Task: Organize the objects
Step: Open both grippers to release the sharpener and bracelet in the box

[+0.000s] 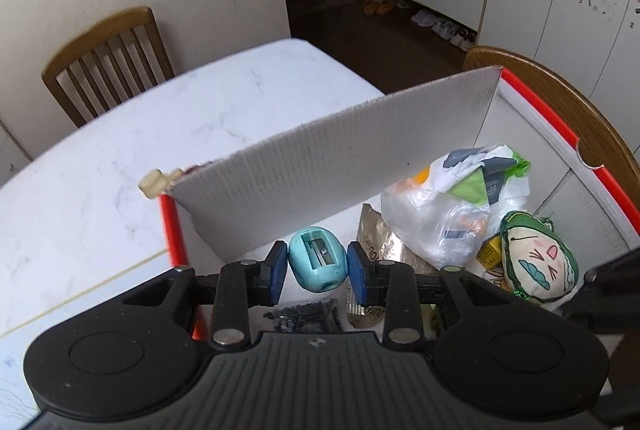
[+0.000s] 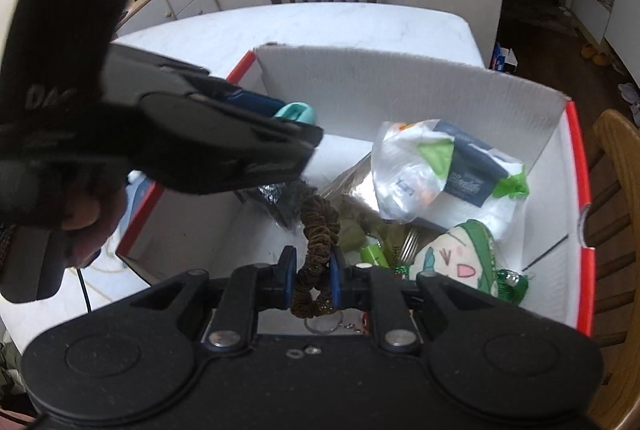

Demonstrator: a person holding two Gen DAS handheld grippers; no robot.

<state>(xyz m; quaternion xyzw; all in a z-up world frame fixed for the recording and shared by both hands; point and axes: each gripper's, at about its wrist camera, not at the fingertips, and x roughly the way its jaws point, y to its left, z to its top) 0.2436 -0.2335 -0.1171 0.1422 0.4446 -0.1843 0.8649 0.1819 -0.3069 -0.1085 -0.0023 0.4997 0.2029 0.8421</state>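
A: Biggest thing first, the cardboard box [image 1: 328,166] is sitting at the right edge of the tabletop [image 1: 168,118], red rim, white inside, one tall wall standing up on the far side

B: Both grippers are hanging over it. The left gripper [image 1: 317,267] is pinching a teal pencil sharpener [image 1: 317,262], blue pads pressing on both its sides. The right gripper [image 2: 313,280] is nearly closed on a brown scrunchie [image 2: 318,230], the loop poking up past the fingertips

A: So both items are being carried, neither resting in the box yet?

B: Looks that way. My call: they're going in, with release over bare floor

A: What's crowding it?

B: A plastic bag [image 1: 452,206] stuffed with packets is filling the middle toward the far right corner. A plush face toy [image 1: 540,262] with green hair is lying by the right wall. A gold foil packet [image 1: 378,236] is lying right past the sharpener, and a small bag of dark bits [image 1: 306,316] is lying under the left jaws

A: Best way to do it?

B: Bare floor is showing near the left wall, below the sharpener. Lowering there before opening should be stopping it rolling. From the right wrist view the left gripper is crossing just above the scrunchie's side, so the two could be bumping; dropping one at a time is safer
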